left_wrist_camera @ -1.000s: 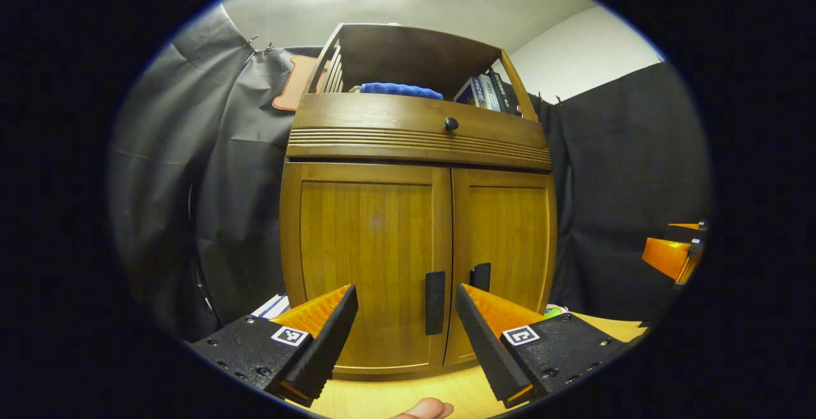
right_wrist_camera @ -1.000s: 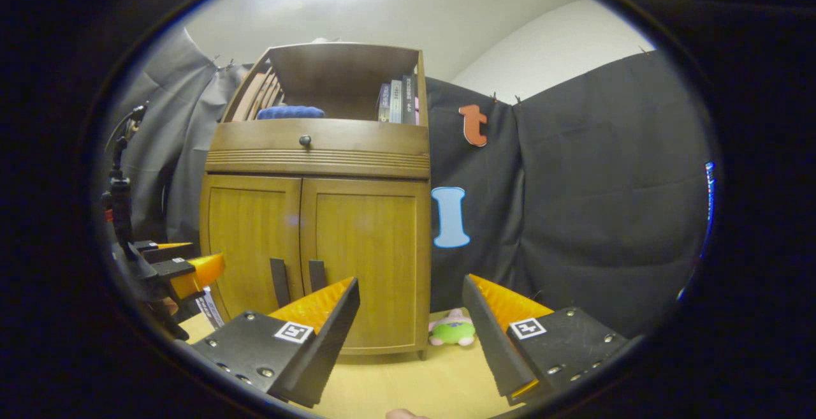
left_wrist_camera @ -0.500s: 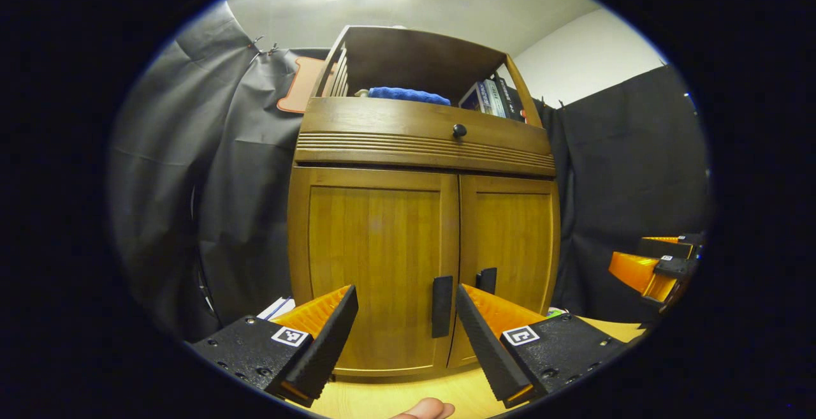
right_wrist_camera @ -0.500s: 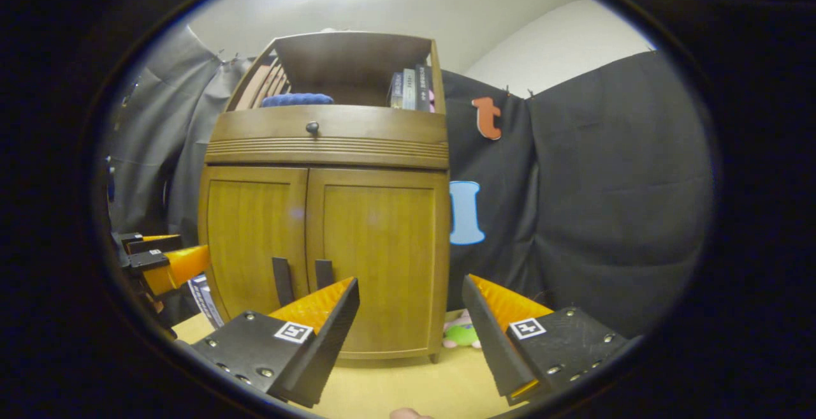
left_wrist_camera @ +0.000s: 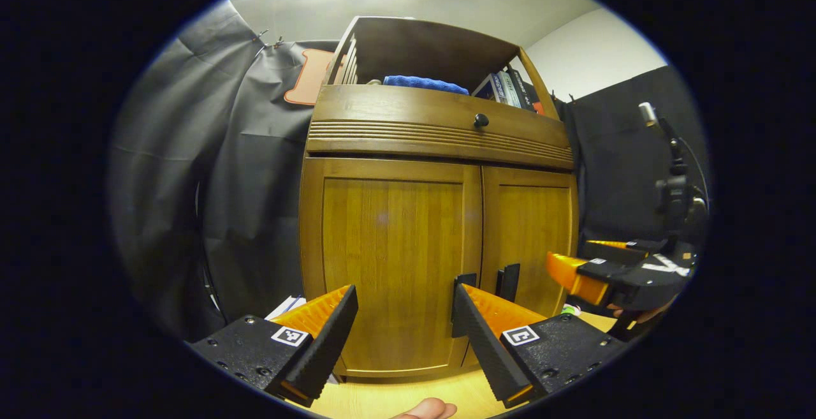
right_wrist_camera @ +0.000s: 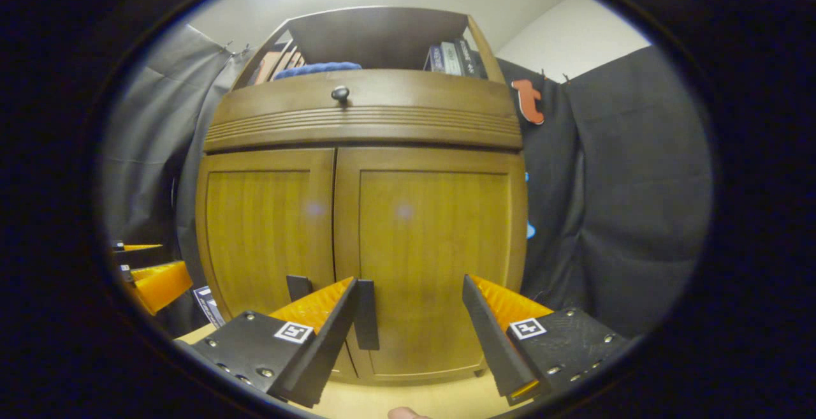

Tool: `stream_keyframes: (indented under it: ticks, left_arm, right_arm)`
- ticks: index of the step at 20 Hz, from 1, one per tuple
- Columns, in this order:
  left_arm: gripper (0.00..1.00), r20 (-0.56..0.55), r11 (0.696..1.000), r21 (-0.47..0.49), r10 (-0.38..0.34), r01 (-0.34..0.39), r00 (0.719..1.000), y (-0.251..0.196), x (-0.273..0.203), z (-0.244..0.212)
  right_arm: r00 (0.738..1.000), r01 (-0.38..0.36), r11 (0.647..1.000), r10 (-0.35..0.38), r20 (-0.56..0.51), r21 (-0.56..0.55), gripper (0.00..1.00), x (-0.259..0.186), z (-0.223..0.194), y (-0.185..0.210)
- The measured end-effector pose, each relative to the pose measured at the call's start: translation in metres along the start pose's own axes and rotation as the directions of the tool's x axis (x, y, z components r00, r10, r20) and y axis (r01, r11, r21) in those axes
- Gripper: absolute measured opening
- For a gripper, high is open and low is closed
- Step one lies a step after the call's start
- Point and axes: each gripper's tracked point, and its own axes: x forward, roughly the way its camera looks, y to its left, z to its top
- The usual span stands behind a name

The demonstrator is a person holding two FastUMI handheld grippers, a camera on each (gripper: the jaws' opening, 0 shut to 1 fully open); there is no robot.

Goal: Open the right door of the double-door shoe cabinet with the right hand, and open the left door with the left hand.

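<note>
The wooden shoe cabinet stands right ahead with both doors closed. In the left gripper view, my left gripper (left_wrist_camera: 405, 291) is open and empty in front of the left door (left_wrist_camera: 392, 253). Its right finger partly covers the left door's dark handle (left_wrist_camera: 460, 298). The right door's handle (left_wrist_camera: 509, 280) is just beyond, with the right gripper (left_wrist_camera: 593, 275) coming in from the right. In the right gripper view, my right gripper (right_wrist_camera: 411, 282) is open and empty before the right door (right_wrist_camera: 433, 247). That door's handle (right_wrist_camera: 366, 314) sits beside its left finger. The left handle (right_wrist_camera: 298, 286) and the left gripper (right_wrist_camera: 156, 282) lie farther left.
Above the doors is a drawer with a round knob (left_wrist_camera: 481, 120), and an open shelf holding a blue cloth (left_wrist_camera: 417, 82) and books (left_wrist_camera: 507, 87). The cabinet rests on a light wooden tabletop (left_wrist_camera: 382, 396). A stand with a device (left_wrist_camera: 672, 189) rises at the right. Papers (right_wrist_camera: 207, 304) lie by the cabinet's left foot.
Both grippers have moved closer to the cabinet. The right gripper has swung left, from facing the cloth wall to facing the right door. Both doors stay closed.
</note>
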Motion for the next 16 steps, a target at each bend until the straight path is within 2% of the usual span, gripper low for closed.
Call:
stream_keyframes:
  ticks: [1, 2, 3, 4, 5, 6, 7, 10, 12, 14, 16]
  left_arm:
    - [0.92, -0.003, 1.0, -0.001, 0.0, 0.0, 1.0, -0.001, 0.0, -0.001]
    - [0.92, -0.005, 1.0, 0.001, -0.002, 0.002, 1.0, -0.001, 0.001, -0.001]
    - [0.92, -0.006, 1.0, 0.001, -0.003, 0.003, 1.0, -0.001, 0.003, -0.002]
    - [0.92, -0.005, 1.0, 0.002, -0.003, 0.003, 1.0, -0.001, 0.003, -0.002]
    - [0.92, -0.005, 1.0, -0.001, -0.001, 0.001, 1.0, 0.0, 0.004, -0.002]
    - [0.95, -0.005, 1.0, -0.005, 0.0, 0.0, 1.0, 0.001, 0.003, -0.002]
    - [0.92, -0.003, 1.0, -0.008, -0.003, 0.003, 1.0, 0.001, 0.004, -0.001]
    - [0.92, -0.006, 1.0, -0.015, -0.005, 0.004, 1.0, 0.001, 0.003, -0.002]
    - [0.92, -0.01, 1.0, -0.018, -0.013, 0.013, 1.0, -0.001, 0.005, -0.003]
    - [0.95, -0.016, 1.0, -0.021, -0.023, 0.023, 1.0, -0.002, 0.005, -0.005]
    - [0.92, -0.02, 0.999, -0.02, -0.026, 0.026, 0.999, -0.002, 0.006, -0.007]
  right_arm:
    - [1.0, -0.012, 1.0, 0.012, -0.01, -0.004, 0.94, 0.011, -0.007, 0.007]
    - [1.0, -0.017, 1.0, 0.017, -0.022, -0.001, 0.96, 0.021, -0.013, 0.01]
    - [0.999, -0.018, 1.0, 0.019, -0.036, 0.018, 0.93, 0.028, -0.021, 0.014]
    - [0.999, -0.016, 0.999, 0.018, -0.052, 0.041, 0.96, 0.035, -0.028, 0.016]
    - [0.997, -0.018, 0.998, 0.022, -0.067, 0.055, 0.94, 0.041, -0.034, 0.019]
    - [0.997, -0.027, 0.998, 0.032, -0.076, 0.06, 0.94, 0.049, -0.037, 0.022]
    - [0.996, -0.033, 0.998, 0.038, -0.083, 0.059, 0.94, 0.055, -0.042, 0.025]
    - [0.992, -0.032, 0.998, 0.038, -0.123, 0.051, 0.94, 0.074, -0.06, 0.031]
    - [0.991, -0.071, 0.996, 0.077, -0.113, 0.059, 0.9, 0.078, -0.06, 0.043]
    - [0.988, -0.114, 0.992, 0.119, -0.099, 0.052, 0.62, 0.078, -0.061, 0.054]
    - [0.986, -0.13, 0.991, 0.132, -0.098, 0.025, 0.34, 0.077, -0.059, 0.053]
